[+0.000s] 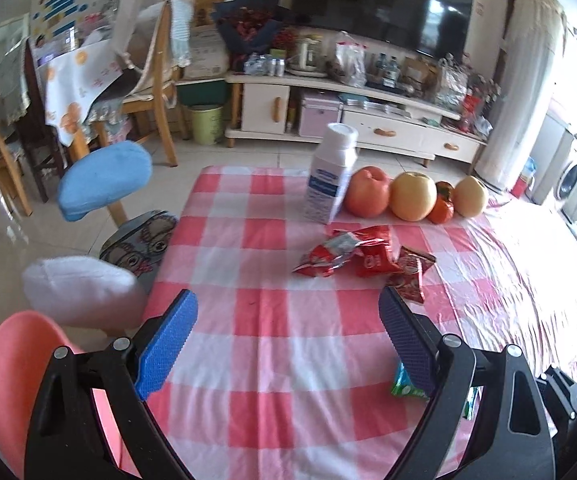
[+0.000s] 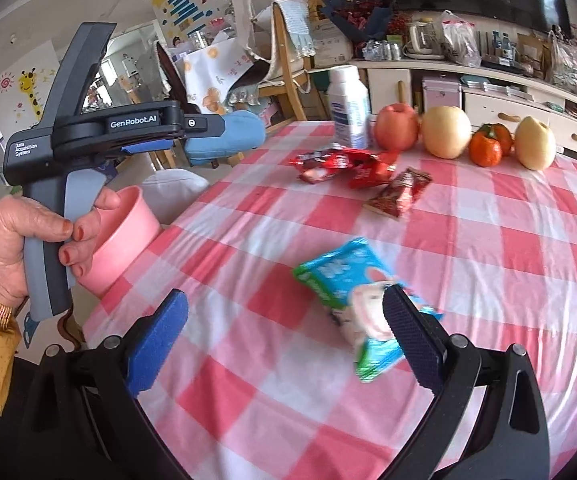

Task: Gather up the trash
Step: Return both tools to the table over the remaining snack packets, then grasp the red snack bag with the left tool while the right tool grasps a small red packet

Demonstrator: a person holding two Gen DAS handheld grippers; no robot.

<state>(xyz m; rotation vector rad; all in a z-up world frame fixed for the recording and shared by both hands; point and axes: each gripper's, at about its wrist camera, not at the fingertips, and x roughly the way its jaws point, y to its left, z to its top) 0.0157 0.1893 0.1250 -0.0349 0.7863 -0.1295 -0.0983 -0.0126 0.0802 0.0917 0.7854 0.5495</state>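
Two crumpled red wrappers (image 1: 344,254) lie mid-table, with a third red sachet (image 1: 410,278) beside them; the right wrist view shows the wrappers (image 2: 340,166) and the sachet (image 2: 400,194) too. My left gripper (image 1: 286,296) hovers open and empty over the checked cloth, short of the red wrappers. A green-and-blue snack wrapper (image 2: 340,280) lies on the cloth, partly behind my right gripper's right finger (image 2: 412,332). My right gripper (image 2: 284,294) is open and holds nothing. The left wrist view shows only a green corner of that wrapper (image 1: 404,386).
A white bottle (image 1: 334,172) and a row of fruit (image 1: 412,196) stand at the table's far edge. A pink bin (image 2: 124,236) sits off the left edge beside a white-cushioned stool (image 1: 84,292). A hand (image 2: 8,240) grips the left device's handle (image 2: 44,220).
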